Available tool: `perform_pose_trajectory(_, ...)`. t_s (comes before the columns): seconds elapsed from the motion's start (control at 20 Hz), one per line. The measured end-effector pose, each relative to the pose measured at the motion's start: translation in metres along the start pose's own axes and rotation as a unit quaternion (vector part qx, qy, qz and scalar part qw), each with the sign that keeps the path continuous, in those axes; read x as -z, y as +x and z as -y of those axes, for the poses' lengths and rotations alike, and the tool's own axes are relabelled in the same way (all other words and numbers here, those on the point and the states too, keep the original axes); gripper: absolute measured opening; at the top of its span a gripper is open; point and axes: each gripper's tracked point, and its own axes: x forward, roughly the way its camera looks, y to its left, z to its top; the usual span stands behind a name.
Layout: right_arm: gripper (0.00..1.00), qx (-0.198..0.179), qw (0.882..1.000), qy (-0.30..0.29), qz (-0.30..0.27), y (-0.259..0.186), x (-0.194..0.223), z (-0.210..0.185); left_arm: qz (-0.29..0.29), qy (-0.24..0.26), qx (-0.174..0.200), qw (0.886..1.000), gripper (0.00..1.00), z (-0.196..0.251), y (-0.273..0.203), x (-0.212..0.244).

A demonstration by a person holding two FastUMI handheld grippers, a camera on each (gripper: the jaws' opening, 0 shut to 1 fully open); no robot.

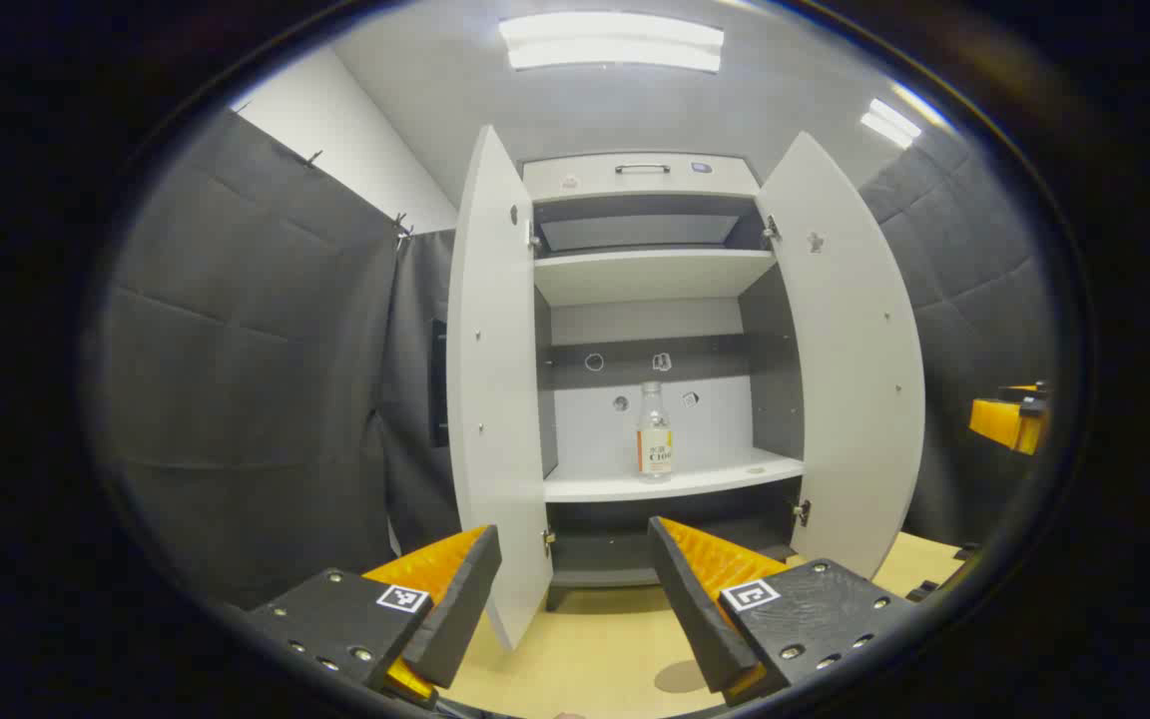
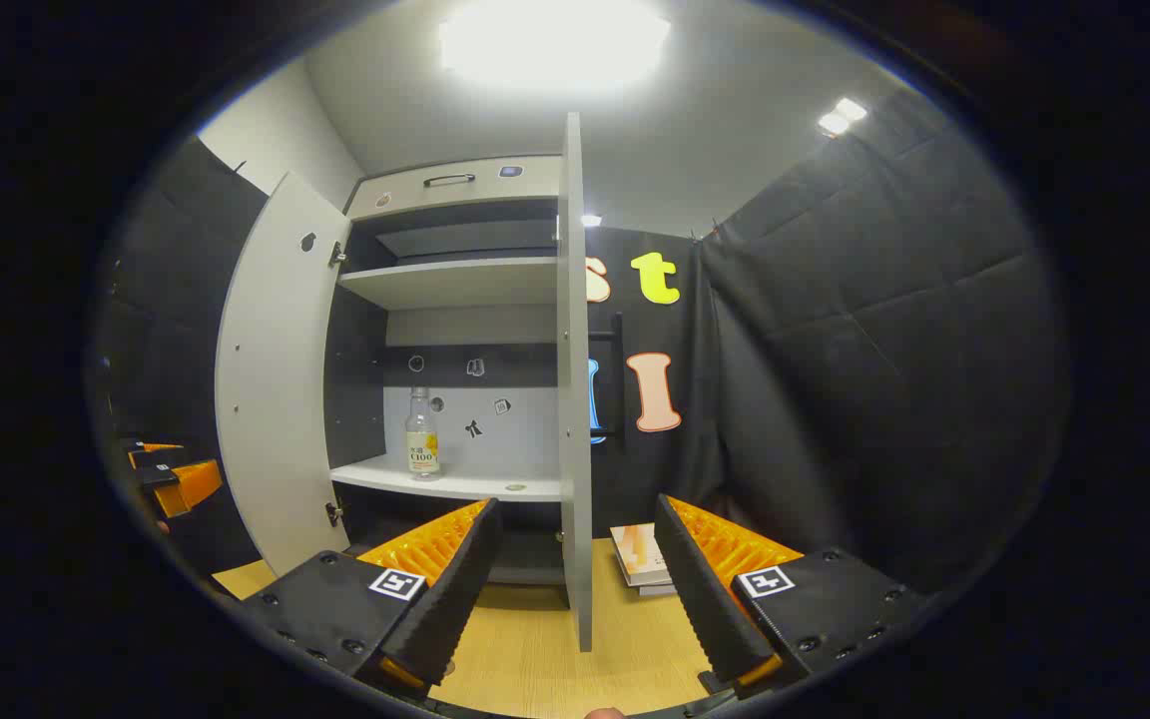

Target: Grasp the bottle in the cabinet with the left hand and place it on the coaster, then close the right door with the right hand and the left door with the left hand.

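A clear bottle [image 1: 654,431] with a yellow-and-white label stands upright on the cabinet's middle shelf [image 1: 675,479]; the right gripper view shows the bottle [image 2: 422,436] too. Both cabinet doors hang open: the left door [image 1: 495,399] and the right door [image 1: 850,369]. In the right gripper view the right door [image 2: 575,399] appears edge-on. A round coaster [image 1: 681,676] lies on the wooden table between my fingers. My left gripper [image 1: 575,609] is open, well in front of the cabinet. My right gripper [image 2: 575,599] is open, empty, straddling the right door's edge from a distance.
The wooden table [image 1: 595,639] runs under the cabinet. A stack of books [image 2: 640,559] lies on it right of the cabinet. An upper shelf [image 1: 650,270] sits above. Dark padded walls close in both sides. The other gripper [image 1: 1009,419] shows at far right.
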Motion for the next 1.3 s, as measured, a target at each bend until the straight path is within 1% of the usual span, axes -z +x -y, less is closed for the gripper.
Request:
perform_pose_trajectory(0.25, 0.98, 0.0, 1.0, 0.001, -0.004, 0.004, -0.001, 0.001, -0.003, -0.008, -0.001, 1.0, 0.9, 0.003, 0.0, 0.002)
perform_pose_trajectory(0.5, 0.98, 0.002, 1.0, -0.002, -0.001, 0.004, -0.006, 0.001, -0.005, -0.007, -0.008, 1.0, 0.91, -0.002, -0.001, 0.005)
perform_pose_trajectory(1.05, 0.98, -0.007, 1.0, -0.01, 0.004, 0.005, -0.008, -0.001, -0.009, -0.005, -0.024, 1.0, 0.9, -0.015, -0.005, 0.008)
perform_pose_trajectory(1.15, 0.98, -0.01, 1.0, -0.009, 0.002, 0.006, -0.006, 0.003, -0.01, -0.004, -0.023, 1.0, 0.9, -0.012, -0.004, 0.007)
perform_pose_trajectory(1.3, 0.98, -0.013, 1.0, -0.013, 0.0, 0.005, -0.003, 0.014, -0.006, -0.006, -0.011, 1.0, 0.9, 0.005, -0.001, 0.001)
